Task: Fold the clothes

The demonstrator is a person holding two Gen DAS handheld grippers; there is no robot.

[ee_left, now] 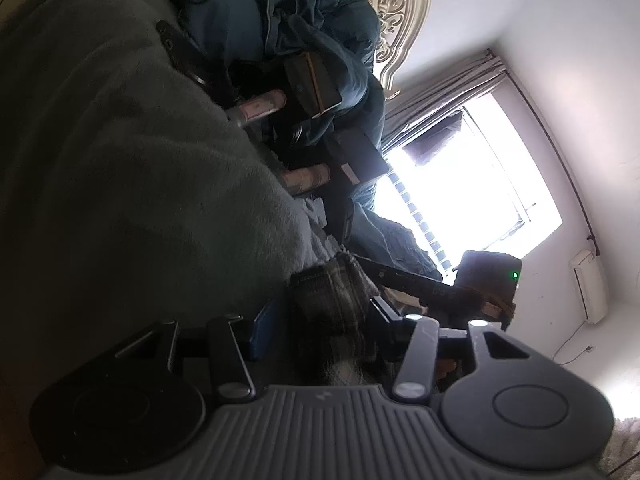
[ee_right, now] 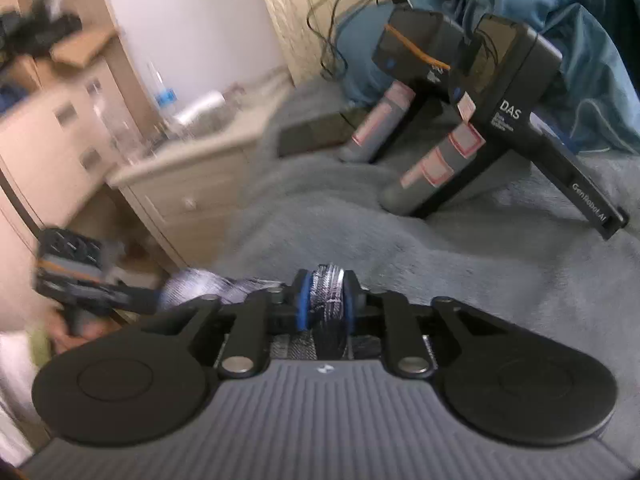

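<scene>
A dark plaid garment [ee_left: 332, 300] is bunched between the fingers of my left gripper [ee_left: 320, 320], which is shut on it; the view is rolled sideways above the grey fleece bed cover [ee_left: 120, 160]. My right gripper [ee_right: 325, 300] is shut on the same plaid garment [ee_right: 328, 292], with its blue pads [ee_right: 304, 304] pressed against the cloth. The cloth stretches left from my right gripper to the other gripper [ee_right: 88, 284], seen blurred at the left edge. The right gripper also shows in the left wrist view [ee_left: 472, 284], holding the cloth's far end.
Two spare black handheld grippers [ee_right: 500, 120] stand on the grey bed cover [ee_right: 440, 260] ahead. A blue quilt [ee_right: 560, 20] is heaped behind them. A beige nightstand [ee_right: 188, 176] with a water bottle stands left. A bright window [ee_left: 460, 184] is beyond.
</scene>
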